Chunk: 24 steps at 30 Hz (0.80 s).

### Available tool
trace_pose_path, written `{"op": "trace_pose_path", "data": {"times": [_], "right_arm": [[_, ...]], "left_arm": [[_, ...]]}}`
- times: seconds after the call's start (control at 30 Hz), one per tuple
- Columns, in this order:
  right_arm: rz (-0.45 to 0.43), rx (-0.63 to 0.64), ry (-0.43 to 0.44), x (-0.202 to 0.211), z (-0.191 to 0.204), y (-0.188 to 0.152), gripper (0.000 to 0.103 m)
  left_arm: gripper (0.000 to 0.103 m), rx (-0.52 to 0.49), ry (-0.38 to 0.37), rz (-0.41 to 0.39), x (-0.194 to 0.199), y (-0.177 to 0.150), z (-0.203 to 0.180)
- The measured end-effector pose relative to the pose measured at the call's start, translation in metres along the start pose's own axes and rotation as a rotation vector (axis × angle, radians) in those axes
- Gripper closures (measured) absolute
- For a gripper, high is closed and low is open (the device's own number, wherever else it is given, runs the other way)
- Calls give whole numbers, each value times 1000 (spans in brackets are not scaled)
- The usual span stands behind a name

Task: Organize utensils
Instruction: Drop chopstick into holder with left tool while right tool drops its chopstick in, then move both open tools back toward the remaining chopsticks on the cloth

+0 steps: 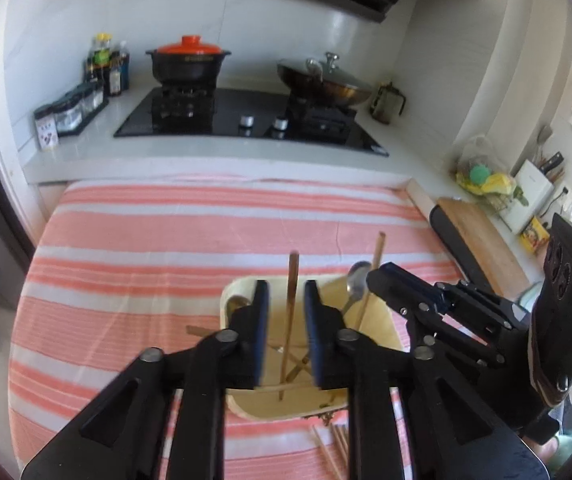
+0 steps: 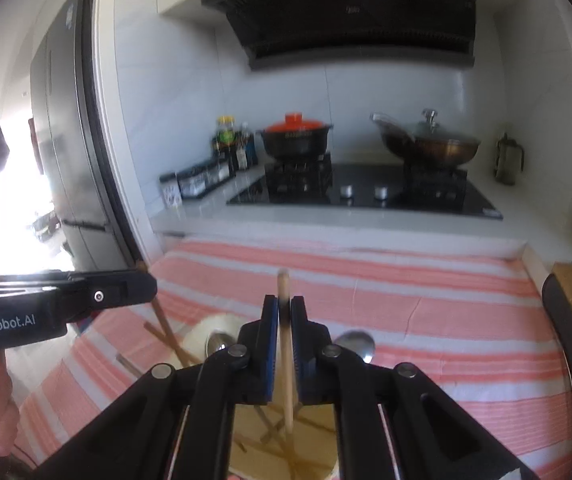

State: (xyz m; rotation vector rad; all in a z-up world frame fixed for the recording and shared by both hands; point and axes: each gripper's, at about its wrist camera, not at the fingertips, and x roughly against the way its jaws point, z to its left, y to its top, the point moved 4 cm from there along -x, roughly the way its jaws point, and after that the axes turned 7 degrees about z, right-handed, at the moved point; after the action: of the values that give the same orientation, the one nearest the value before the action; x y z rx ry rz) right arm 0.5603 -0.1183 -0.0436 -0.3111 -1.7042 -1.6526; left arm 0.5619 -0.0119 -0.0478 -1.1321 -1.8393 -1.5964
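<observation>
A cream utensil holder (image 1: 378, 320) stands on the striped cloth, with chopsticks and a metal spoon (image 1: 356, 280) inside. My left gripper (image 1: 286, 292) is open above the holder, and a brown chopstick (image 1: 292, 304) stands upright between its fingers without being clamped. My right gripper (image 2: 284, 312) is shut on a light wooden chopstick (image 2: 286, 364) held upright over the holder (image 2: 213, 326). The right gripper (image 1: 382, 276) also shows in the left wrist view at the holder's right rim. Several loose chopsticks (image 1: 336, 446) lie on the cloth in front of the holder.
The pink-and-white striped cloth (image 1: 165, 240) covers the worktop. Behind it is a black hob (image 1: 245, 116) with a red-lidded pot (image 1: 187, 60) and a wok (image 1: 326, 82). Bottles and jars (image 1: 85, 92) stand at the back left. A wooden board (image 1: 482, 240) lies at the right.
</observation>
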Motion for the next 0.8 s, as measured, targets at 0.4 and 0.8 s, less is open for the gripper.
{"op": "trace_pose_path", "data": {"times": [0.4,0.8], "right_arm": [[1,169,0,197,49,-16,48],[236,-133,-207,192,20,-346,48]], "left_arm": [[5,-154,25,-102,176,-112,11],[4,-4,66,122,103,-333,-4]]}}
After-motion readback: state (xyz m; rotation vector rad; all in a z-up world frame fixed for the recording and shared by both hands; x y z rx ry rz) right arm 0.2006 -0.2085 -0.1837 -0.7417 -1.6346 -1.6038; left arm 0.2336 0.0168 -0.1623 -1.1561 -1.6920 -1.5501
